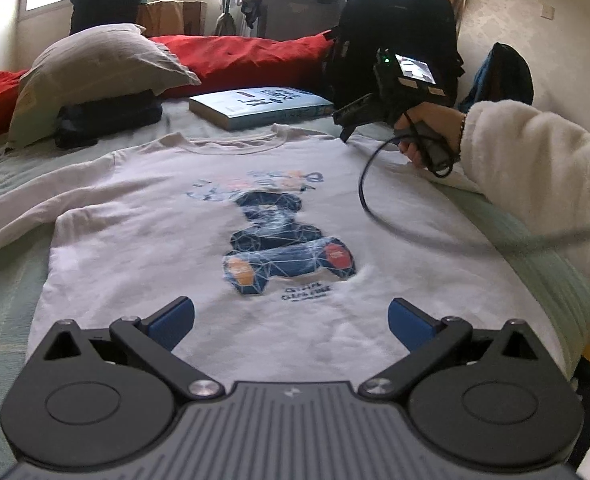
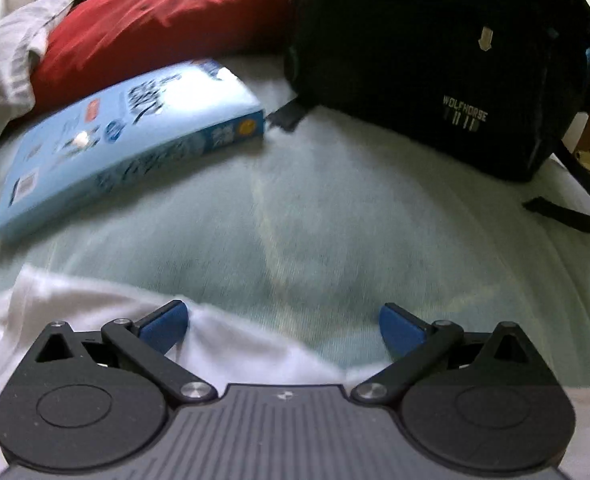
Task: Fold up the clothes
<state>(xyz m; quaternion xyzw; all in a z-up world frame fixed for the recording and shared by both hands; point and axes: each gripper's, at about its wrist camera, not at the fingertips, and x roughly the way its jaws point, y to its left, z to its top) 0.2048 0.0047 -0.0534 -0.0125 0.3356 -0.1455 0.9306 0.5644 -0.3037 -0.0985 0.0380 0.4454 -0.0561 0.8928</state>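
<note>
White cotton T-shirt [image 1: 199, 216], printed with a blue bear, lies face up and flat on a pale green bedspread [image 2: 315, 208]. Left gripper [image 1: 291, 320] hovers over the hem, jaws spread wide and empty. Right gripper [image 2: 283, 326], also spread and empty, sits at the shoulder edge near the collar. A clean fold likely calls for pinching shoulder and hem along one line, then carrying that side across together. Blue book [image 2: 135, 136] and black backpack [image 2: 435, 60] crowd the space beyond the collar; a trailing cable [image 1: 369, 200] drapes over the shirt.
</note>
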